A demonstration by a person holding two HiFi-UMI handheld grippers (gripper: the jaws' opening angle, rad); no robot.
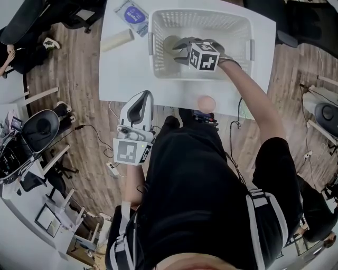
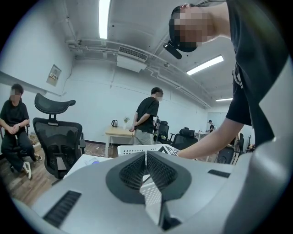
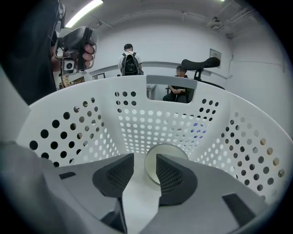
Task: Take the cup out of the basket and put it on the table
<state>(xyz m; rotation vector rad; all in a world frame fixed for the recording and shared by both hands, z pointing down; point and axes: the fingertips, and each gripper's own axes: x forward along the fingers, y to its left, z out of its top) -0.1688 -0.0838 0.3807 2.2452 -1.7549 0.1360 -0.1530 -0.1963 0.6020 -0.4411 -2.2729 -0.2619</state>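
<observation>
Left claw [image 1: 143, 98] level, jaws together — right arm [image 1: 259, 100] outstretched, right claw [image 1: 180, 51] agape, tilted down into basket [image 1: 238, 23] at cup [image 1: 168, 42].

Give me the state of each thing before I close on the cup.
Cup: in the basket, not gripped.
Basket: on the table, holding the cup.
Right gripper: open, inside the basket, jaws apart at the cup, not pressing it.
Left gripper: shut, empty, held off the table's near edge.
Packet: lying on the table beside the basket.
</observation>
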